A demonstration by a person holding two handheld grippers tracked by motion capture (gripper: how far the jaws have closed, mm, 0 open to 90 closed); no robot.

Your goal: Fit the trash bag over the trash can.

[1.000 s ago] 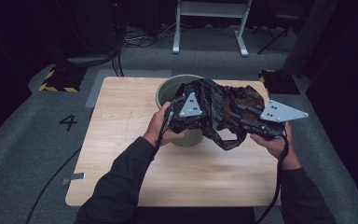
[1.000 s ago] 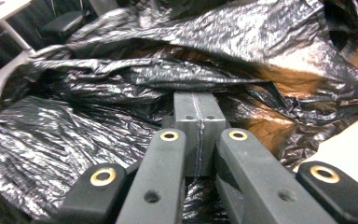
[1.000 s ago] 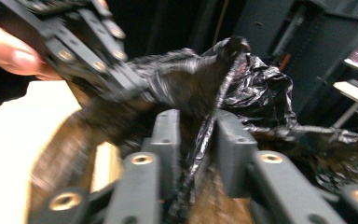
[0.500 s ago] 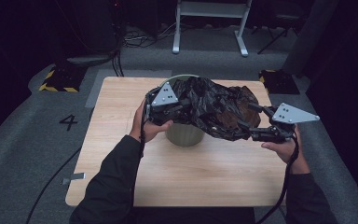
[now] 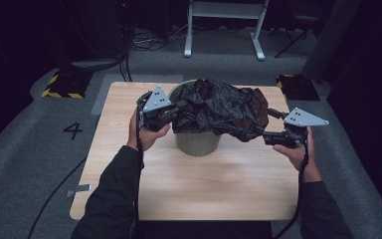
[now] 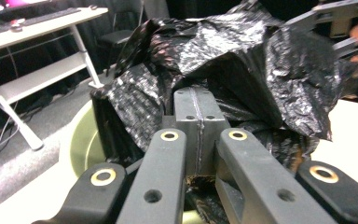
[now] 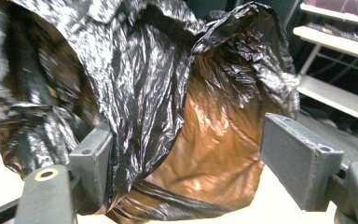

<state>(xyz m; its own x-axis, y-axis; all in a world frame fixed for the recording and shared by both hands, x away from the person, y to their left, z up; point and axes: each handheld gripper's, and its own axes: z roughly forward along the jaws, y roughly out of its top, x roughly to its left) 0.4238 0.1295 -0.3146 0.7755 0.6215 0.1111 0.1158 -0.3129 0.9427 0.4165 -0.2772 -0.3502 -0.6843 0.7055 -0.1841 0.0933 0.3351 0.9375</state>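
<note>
A: Bag position?
B: Black bin bag draped over the green bin on the wooden table, stretched between both tools.
A: Left gripper?
B: Clamped tight on the bag's left edge.
A: Right gripper?
B: Jaws just been opening, now wide apart; plastic hangs between them, pads not pressing.

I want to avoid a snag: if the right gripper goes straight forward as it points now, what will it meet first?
Most likely the black plastic bag: it hangs right ahead of the right gripper, whose jaws have just been opening, with the film between them. The green bin stands beyond, though depth is unclear.
</note>
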